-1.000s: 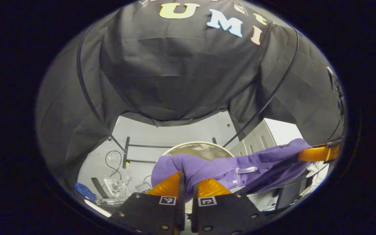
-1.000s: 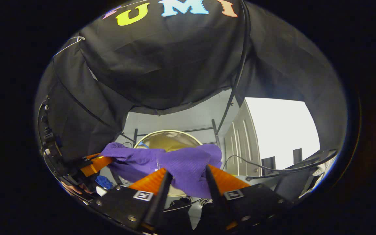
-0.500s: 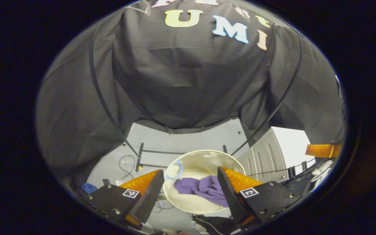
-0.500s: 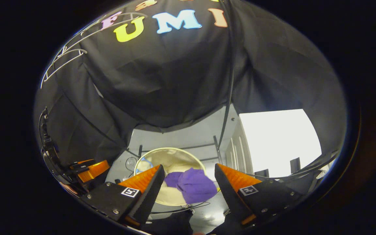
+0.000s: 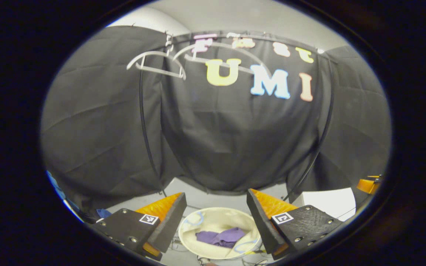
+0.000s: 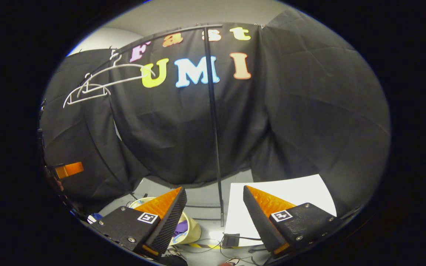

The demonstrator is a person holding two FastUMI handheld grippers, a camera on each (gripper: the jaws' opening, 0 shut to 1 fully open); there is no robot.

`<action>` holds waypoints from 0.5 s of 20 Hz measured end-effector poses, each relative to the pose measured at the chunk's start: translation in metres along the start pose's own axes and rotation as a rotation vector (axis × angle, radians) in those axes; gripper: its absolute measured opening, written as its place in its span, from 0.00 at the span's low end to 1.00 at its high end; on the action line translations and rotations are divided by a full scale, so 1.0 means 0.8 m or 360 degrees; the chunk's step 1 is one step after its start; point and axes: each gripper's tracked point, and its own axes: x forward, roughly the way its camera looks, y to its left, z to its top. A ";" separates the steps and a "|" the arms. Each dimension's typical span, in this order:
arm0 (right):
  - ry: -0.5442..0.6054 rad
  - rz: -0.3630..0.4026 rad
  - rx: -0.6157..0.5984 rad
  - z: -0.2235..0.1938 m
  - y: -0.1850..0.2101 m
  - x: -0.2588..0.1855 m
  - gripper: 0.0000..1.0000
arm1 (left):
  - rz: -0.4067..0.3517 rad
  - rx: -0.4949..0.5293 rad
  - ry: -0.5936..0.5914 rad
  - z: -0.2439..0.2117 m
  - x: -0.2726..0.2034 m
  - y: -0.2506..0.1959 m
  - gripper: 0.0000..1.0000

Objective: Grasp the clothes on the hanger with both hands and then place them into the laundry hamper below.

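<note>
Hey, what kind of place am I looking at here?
Likely a staged laundry booth, not a home: black cloth walls, bare hangers on a rail, and a hamper holding purple clothes.

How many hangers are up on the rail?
2. Both hang bare near the rail's left end: one hanger farthest left, a second hanger just right of it, partly overlapping. The purple clothes lie in the hamper below.
</note>
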 end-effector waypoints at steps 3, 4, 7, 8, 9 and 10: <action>-0.0186 0.0011 0.0030 0.046 -0.025 -0.026 0.95 | -0.0043 -0.0008 -0.0265 0.086 -0.043 -0.045 0.99; -0.0258 0.0012 0.0012 0.064 -0.031 -0.034 0.92 | -0.0062 -0.0020 -0.0342 0.111 -0.058 -0.057 0.99; -0.0461 0.0023 -0.0044 0.122 -0.031 -0.057 0.95 | -0.0074 -0.0036 -0.0532 0.179 -0.093 -0.070 0.99; -0.0519 0.0037 -0.0052 0.140 -0.027 -0.064 0.92 | -0.0086 -0.0058 -0.0577 0.194 -0.103 -0.072 0.99; -0.0580 0.0043 -0.0061 0.161 -0.023 -0.073 0.95 | -0.0103 -0.0085 -0.0609 0.212 -0.110 -0.074 0.99; -0.0639 0.0041 -0.0075 0.180 -0.021 -0.080 0.92 | -0.0121 -0.0110 -0.0633 0.225 -0.114 -0.078 0.99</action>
